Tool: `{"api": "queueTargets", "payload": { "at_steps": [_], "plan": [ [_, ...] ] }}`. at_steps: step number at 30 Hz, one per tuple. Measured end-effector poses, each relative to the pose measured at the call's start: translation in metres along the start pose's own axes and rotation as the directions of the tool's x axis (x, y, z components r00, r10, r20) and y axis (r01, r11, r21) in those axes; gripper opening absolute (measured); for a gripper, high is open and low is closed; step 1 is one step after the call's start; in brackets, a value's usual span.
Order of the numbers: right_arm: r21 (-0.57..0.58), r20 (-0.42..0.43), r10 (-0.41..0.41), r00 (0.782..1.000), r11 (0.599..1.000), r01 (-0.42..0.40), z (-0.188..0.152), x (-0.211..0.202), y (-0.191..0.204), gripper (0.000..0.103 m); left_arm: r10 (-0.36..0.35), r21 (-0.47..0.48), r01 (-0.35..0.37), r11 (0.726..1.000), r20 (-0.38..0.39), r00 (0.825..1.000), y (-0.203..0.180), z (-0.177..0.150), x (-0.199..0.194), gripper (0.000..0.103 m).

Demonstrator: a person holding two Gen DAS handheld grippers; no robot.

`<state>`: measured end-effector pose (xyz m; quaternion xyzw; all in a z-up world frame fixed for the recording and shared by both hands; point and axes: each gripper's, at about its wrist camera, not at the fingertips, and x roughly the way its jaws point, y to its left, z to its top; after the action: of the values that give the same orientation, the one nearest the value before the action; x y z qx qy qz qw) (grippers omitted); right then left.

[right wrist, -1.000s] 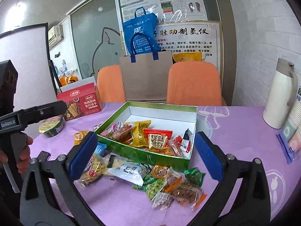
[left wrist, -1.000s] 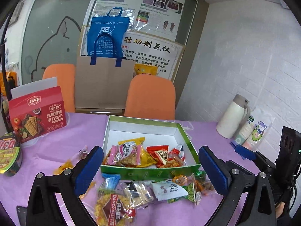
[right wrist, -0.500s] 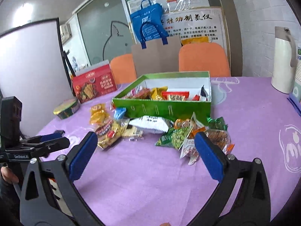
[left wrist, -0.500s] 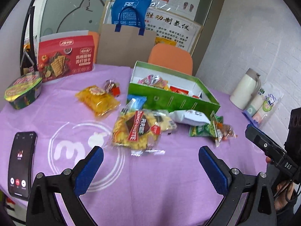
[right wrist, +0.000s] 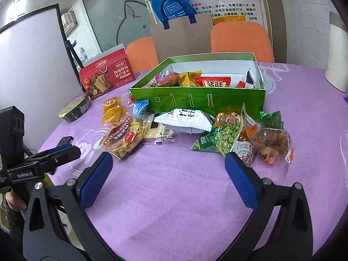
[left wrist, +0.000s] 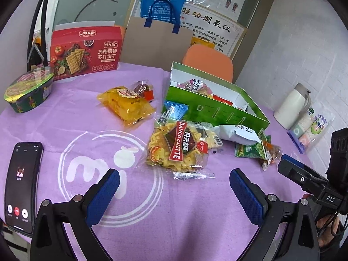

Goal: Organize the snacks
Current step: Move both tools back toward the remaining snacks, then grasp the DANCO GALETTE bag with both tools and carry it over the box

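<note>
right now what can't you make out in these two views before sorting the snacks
- Floor of the green box, left wrist view: its near wall hides most packets inside.
- Flat clear packet, right wrist view: the Danco Galette bag and white pouch overlap it, so its contents are unclear.
- Thermos, right wrist view: cut off by the image edge.
- Phone screen text, left wrist view: too small to read.

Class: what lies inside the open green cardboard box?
Inside the open green cardboard box lie a pink packet, a yellow packet and a red packet. The front wall hides anything beneath them.
</note>
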<state>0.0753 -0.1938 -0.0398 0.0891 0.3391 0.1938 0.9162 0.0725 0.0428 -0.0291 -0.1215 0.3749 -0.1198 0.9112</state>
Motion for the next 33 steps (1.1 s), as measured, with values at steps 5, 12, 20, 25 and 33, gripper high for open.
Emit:
{"api": "queueTargets", "payload": {
  "at_steps": [5,12,20,25,33],
  "plan": [
    [-0.01,-0.036,0.033,0.999,0.999,-0.034,0.0,0.015,0.008,0.097,0.002,-0.003,-0.002,1.0,-0.01,1.0,0.013,0.013,0.008,0.103],
    [-0.012,-0.067,0.092,0.994,0.996,-0.093,-0.002,0.031,0.022,0.084,-0.012,0.008,0.012,1.0,-0.031,0.999,0.025,0.016,0.007,0.103],
    [-0.031,-0.122,0.159,0.98,0.986,-0.164,-0.005,0.058,0.049,0.074,-0.073,-0.007,0.073,0.997,-0.073,0.995,0.031,0.027,0.022,0.102],
    [-0.008,-0.121,0.169,0.978,0.985,-0.172,-0.004,0.067,0.051,0.074,-0.11,-0.025,0.108,0.994,-0.097,0.989,0.033,0.032,0.036,0.099],
    [0.028,-0.13,0.193,0.972,0.981,-0.191,-0.004,0.088,0.055,0.068,-0.166,-0.066,0.158,0.985,-0.15,0.975,0.04,0.034,0.06,0.085]
  ]
}}
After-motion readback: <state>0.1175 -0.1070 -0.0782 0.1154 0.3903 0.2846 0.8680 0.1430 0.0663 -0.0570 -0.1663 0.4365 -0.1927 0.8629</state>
